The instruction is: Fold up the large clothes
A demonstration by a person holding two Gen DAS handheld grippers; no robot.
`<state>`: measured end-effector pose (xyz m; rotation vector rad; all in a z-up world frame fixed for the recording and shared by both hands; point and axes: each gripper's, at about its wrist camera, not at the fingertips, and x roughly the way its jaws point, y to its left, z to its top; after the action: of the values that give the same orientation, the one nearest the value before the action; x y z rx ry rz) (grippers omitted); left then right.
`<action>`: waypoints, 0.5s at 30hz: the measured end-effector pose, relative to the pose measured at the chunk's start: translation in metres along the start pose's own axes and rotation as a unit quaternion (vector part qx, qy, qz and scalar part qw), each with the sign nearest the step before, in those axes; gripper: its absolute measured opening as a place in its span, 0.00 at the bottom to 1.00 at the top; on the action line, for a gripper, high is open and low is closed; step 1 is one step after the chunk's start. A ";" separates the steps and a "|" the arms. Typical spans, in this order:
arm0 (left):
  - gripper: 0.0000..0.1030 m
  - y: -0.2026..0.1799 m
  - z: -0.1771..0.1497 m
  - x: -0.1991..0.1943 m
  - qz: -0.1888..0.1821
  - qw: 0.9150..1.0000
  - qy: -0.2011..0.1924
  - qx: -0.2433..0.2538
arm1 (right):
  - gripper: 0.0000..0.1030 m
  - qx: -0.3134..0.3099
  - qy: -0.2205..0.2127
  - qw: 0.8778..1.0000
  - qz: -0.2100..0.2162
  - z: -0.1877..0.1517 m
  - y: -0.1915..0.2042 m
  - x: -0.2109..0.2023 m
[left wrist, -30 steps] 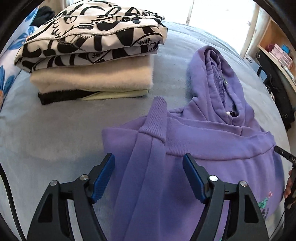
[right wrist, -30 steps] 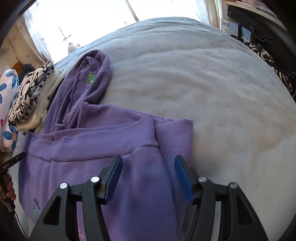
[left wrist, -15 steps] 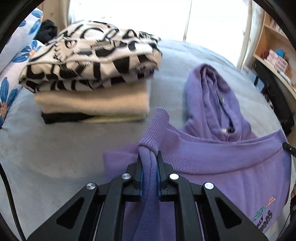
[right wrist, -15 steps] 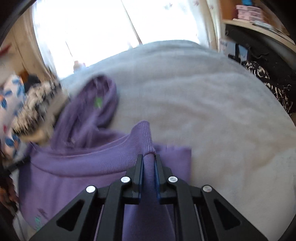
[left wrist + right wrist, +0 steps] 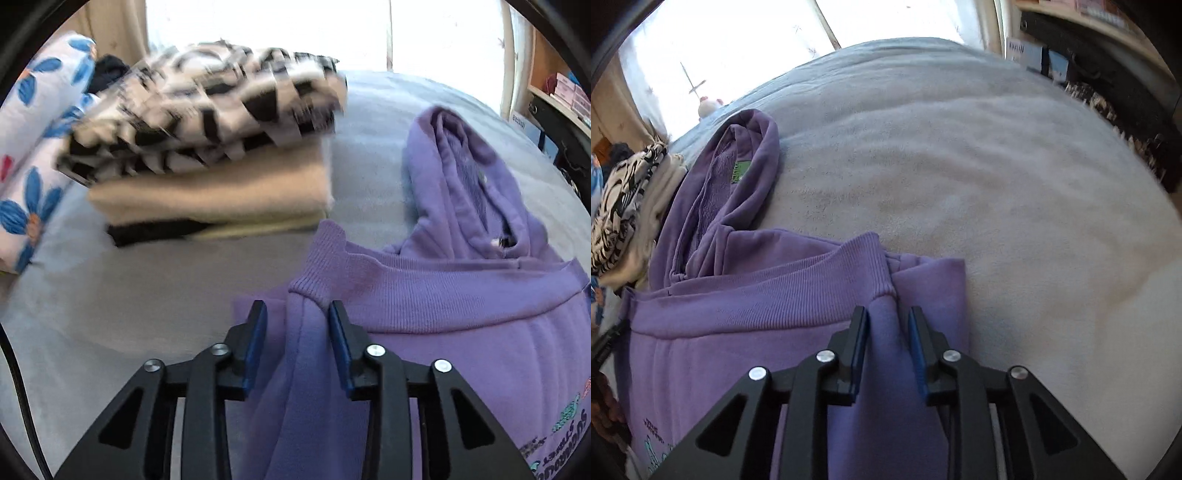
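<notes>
A purple hoodie [image 5: 443,314] [image 5: 757,295] lies on the bed, hood [image 5: 461,166] [image 5: 738,166] toward the window and both sleeves folded over the body. My left gripper [image 5: 296,310] straddles a raised ridge of one sleeve just below its ribbed cuff [image 5: 325,258]. Its jaws are opening, and a gap shows beside the left pad. My right gripper [image 5: 887,312] straddles the other sleeve below its cuff [image 5: 864,254]. These jaws are opening too, with the fabric ridge standing loosely between the pads.
A stack of folded clothes [image 5: 207,147] [image 5: 624,206], black-and-white print on top, sits beyond the hoodie on the left. A floral pillow [image 5: 33,147] lies past it. The grey blanket [image 5: 997,184] stretches to the right. Shelves [image 5: 565,92] stand by the bed's right side.
A second ago both grippers stood wide over the sleeves. Half a second ago each was pinched shut on a sleeve fold. Now both pairs of jaws have parted again, the fabric still bunched between them.
</notes>
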<state>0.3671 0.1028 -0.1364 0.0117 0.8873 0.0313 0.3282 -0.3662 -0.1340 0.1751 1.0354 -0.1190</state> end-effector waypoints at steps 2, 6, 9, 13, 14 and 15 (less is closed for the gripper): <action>0.34 0.002 0.001 -0.019 0.011 1.000 -0.020 -0.010 | 0.22 -0.004 -0.033 0.999 -0.008 -0.002 0.004 -0.021; 0.34 -0.013 -0.010 -0.055 -0.008 0.999 -0.031 -0.008 | 0.23 -0.027 -0.049 0.998 0.042 -0.017 0.034 -0.049; 0.34 -0.037 -0.032 -0.073 -0.043 0.999 -0.020 0.002 | 0.23 -0.055 -0.021 0.995 0.085 -0.036 0.071 -0.050; 0.34 -0.076 -0.075 -0.077 -0.061 0.998 0.000 0.016 | 0.23 -0.089 -0.002 0.988 0.127 -0.067 0.114 -0.043; 0.34 -0.084 -0.086 -0.074 -0.055 0.998 0.007 0.022 | 0.23 -0.097 0.004 0.987 0.126 -0.074 0.121 -0.038; 0.34 -0.088 -0.095 -0.067 -0.044 0.999 0.017 0.028 | 0.23 -0.102 0.010 0.988 0.119 -0.079 0.125 -0.032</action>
<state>0.2528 0.0121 -0.1462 0.0243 0.9223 -0.0747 0.2680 -0.2275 -0.1350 0.1122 1.0312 0.2047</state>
